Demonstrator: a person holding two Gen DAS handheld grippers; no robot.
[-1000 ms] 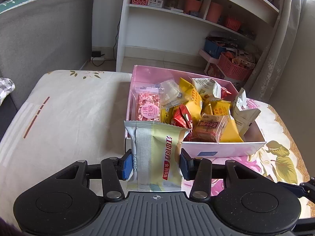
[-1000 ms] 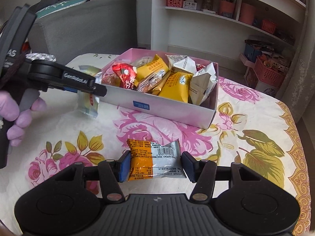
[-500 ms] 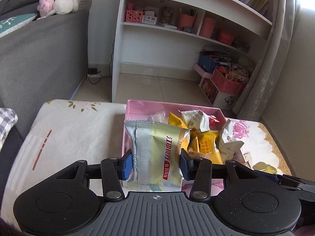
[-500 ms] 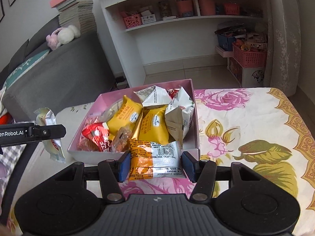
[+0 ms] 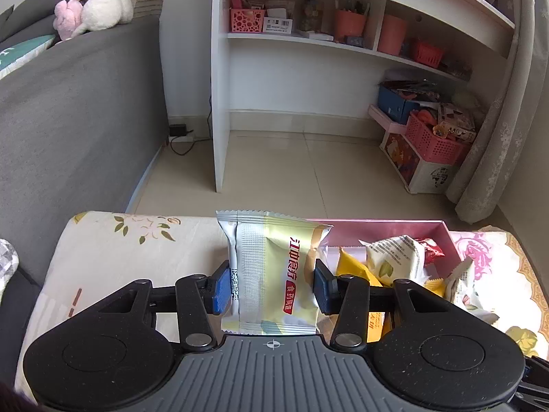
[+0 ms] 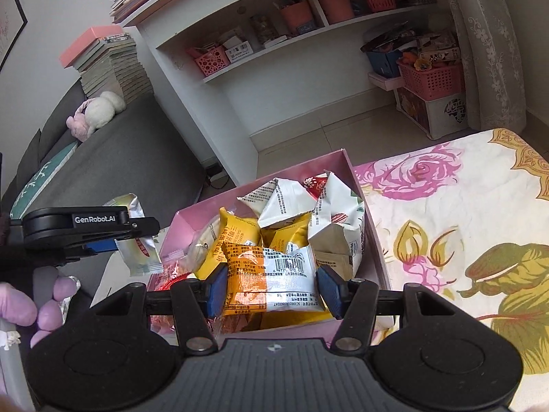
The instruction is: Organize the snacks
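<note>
Right gripper (image 6: 271,290) is pinching an orange-and-silver snack packet (image 6: 271,283) over the pink box (image 6: 372,237); it should be lowering before letting go.

Pink box (image 5: 384,228) bottom behind packets

White shelving unit (image 5: 343,51) against white wall, beige tile floor (image 5: 302,168). Grey sofa (image 5: 75,110) at left, plush toy (image 5: 92,12) on its backrest. Lace curtain (image 5: 507,103) right. Floral tablecloth (image 6: 463,213). Daylight.
</note>
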